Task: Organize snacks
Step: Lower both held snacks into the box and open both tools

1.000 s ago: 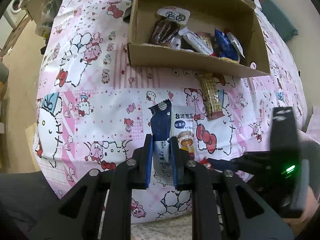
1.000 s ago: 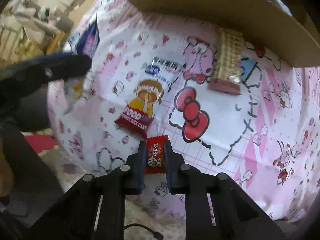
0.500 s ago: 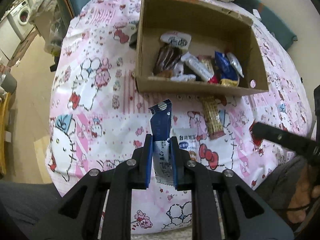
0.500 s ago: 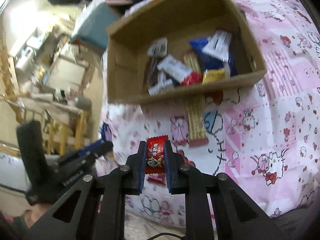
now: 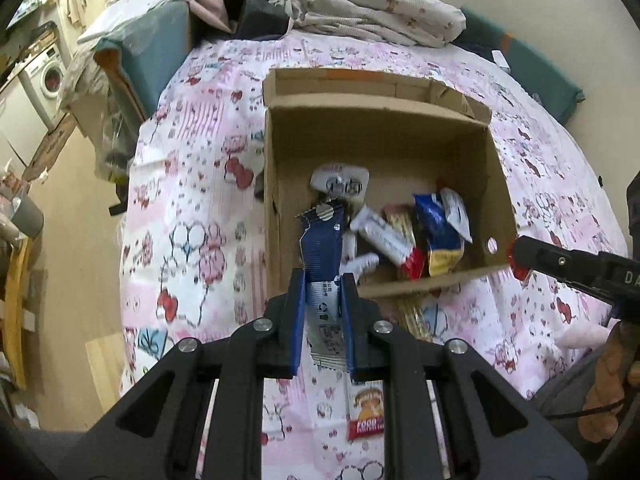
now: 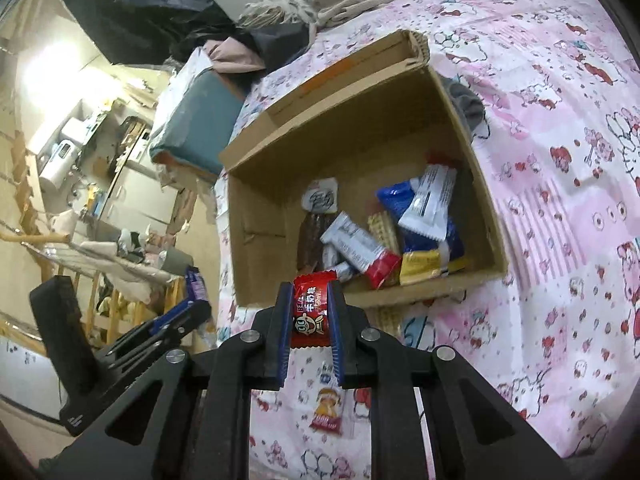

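Note:
My left gripper [image 5: 322, 280] is shut on a long blue and white snack packet [image 5: 322, 246], held upright above the near left corner of the open cardboard box [image 5: 376, 128]. My right gripper [image 6: 310, 292] is shut on a small red candy packet [image 6: 310, 312], held above the box's near wall [image 6: 420, 286]. The box holds several wrapped snacks [image 6: 380, 236]. The right gripper shows at the right in the left wrist view [image 5: 516, 252]; the left gripper shows at the lower left in the right wrist view [image 6: 196, 308].
The box sits on a bed with a pink cartoon sheet [image 5: 192, 184]. A rice cake packet [image 5: 366, 412] and a wafer bar [image 5: 412, 312] lie on the sheet in front of the box. Bundled bedding [image 5: 360, 4] lies at the far end. Floor and furniture are to the left.
Both grippers have risen and moved forward from the sheet's near edge to the box, each carrying its packet. The box interior now fills the middle of both views.

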